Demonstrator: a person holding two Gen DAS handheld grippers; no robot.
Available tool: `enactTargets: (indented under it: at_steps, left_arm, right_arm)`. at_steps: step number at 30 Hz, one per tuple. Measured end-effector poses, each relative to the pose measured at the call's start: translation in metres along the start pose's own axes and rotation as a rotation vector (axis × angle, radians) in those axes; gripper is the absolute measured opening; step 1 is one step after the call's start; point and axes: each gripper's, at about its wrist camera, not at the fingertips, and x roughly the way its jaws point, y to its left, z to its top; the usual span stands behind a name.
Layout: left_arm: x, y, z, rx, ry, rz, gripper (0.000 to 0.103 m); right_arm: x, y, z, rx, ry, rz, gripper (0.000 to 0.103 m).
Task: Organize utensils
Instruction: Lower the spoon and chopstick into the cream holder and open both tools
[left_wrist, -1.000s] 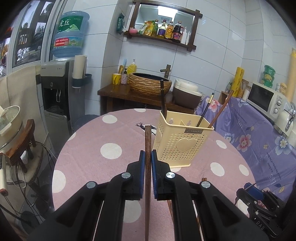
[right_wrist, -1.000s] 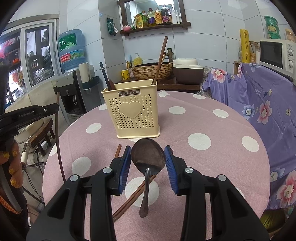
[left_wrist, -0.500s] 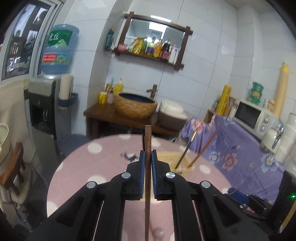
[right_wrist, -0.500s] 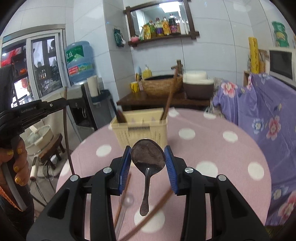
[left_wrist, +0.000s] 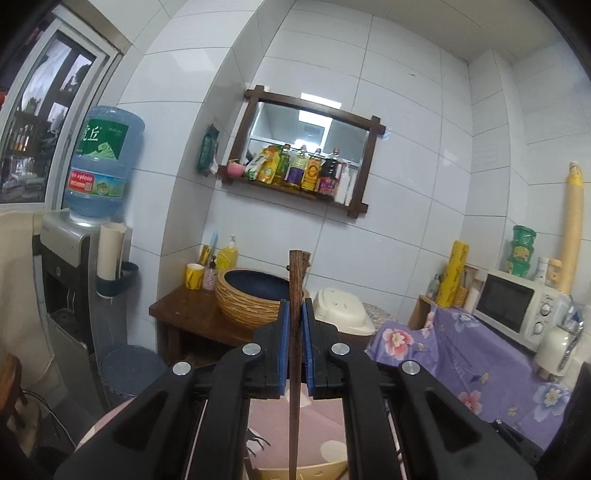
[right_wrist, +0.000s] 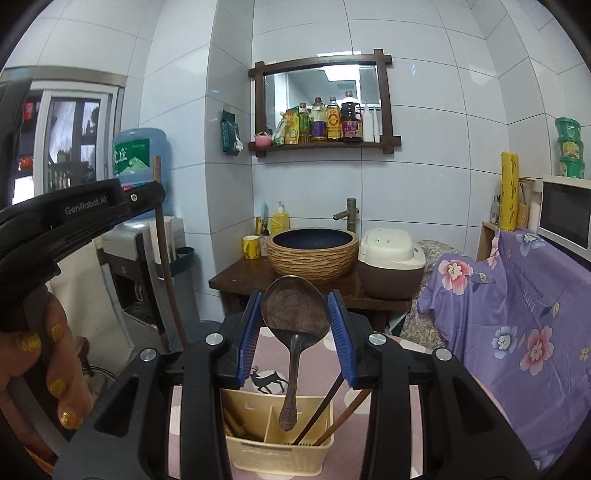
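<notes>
Spoon (right_wrist: 295, 314): bowl clamped between the pads of my right gripper (right_wrist: 295, 332), handle hanging down over the cream holder (right_wrist: 275, 448).
Chopstick (left_wrist: 294, 332): upright, pinched in my left gripper (left_wrist: 294, 347) (jaws nearly together).
Holder: on the polka-dot bench (right_wrist: 388, 398), two sticks inside.

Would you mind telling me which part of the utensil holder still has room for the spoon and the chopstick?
In the right wrist view, the cream holder's right section is crowded: two leaning chopsticks cross it. The narrow middle section under the spoon's handle tip, bordered by the dividers, looks free. The left section holds something dark and unclear. The pink tablecloth between holder and purple cover is bare.
</notes>
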Motion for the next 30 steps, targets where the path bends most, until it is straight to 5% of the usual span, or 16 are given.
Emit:
enactTargets:
  at_steps: [16,22,28,30]
  left_arm:
    - [0.001,0.014,-0.110,0.080,0.113,0.005,0.008]
    - [0.004,0.024,-0.123,0.060,0.167,0.011,0.008]
    - [-0.016,0.027,-0.116,0.050,0.158,-0.007,0.008]
    - [-0.028,0.028,-0.115,0.048,0.169,0.001,0.017]
  right_arm:
    - [0.052,0.007,-0.111,-0.047,0.147,-0.035,0.038]
    - [0.050,0.009,-0.126,-0.064,0.140,-0.035,0.038]
    - [0.035,0.010,-0.126,-0.080,0.111,-0.032,0.051]
    - [0.022,0.012,-0.127,-0.088,0.101,-0.037,0.051]
